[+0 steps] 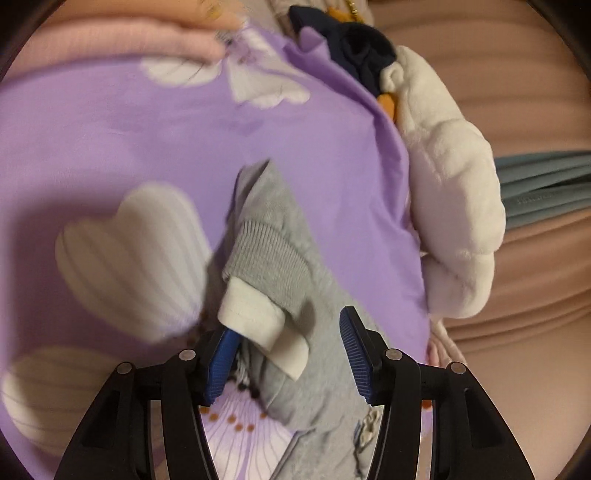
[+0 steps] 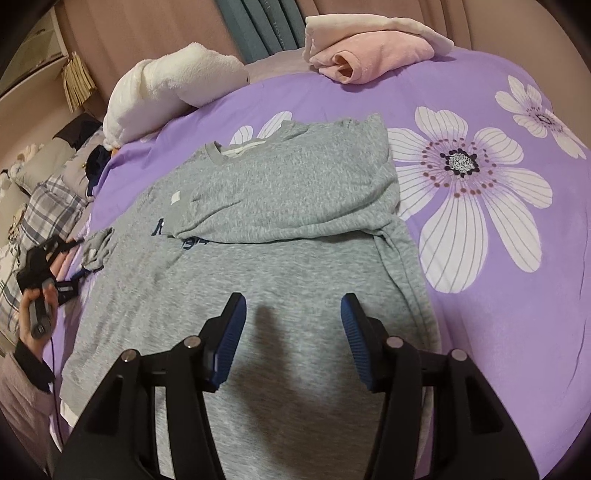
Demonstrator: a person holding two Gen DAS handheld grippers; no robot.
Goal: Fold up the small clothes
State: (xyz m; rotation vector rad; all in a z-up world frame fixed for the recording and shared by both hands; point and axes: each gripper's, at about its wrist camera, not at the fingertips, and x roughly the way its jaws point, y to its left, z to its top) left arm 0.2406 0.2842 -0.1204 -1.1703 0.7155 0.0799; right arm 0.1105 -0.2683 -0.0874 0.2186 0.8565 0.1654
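A grey sweatshirt [image 2: 280, 236] lies flat on the purple flowered bedsheet [image 2: 498, 332], its right sleeve folded across the chest. My right gripper [image 2: 293, 297] hovers open over the lower body of the shirt, nothing between its fingers. In the left wrist view the other sleeve [image 1: 280, 266], with a ribbed grey cuff and a white inner cuff [image 1: 258, 321], lies loose between the blue pads of my left gripper [image 1: 288, 325], which stands open. The right wrist view shows that left gripper [image 2: 77, 258] in a person's hand at the shirt's left edge, beside the bunched sleeve [image 2: 98, 247].
A white plush toy [image 2: 173, 81] lies at the far left edge of the bed, with a dark navy garment [image 1: 354, 48] next to it. Folded pink clothes [image 2: 369, 51] sit at the far edge. Plaid bedding [image 2: 48, 206] lies left of the bed; teal curtains [image 2: 258, 26] hang behind.
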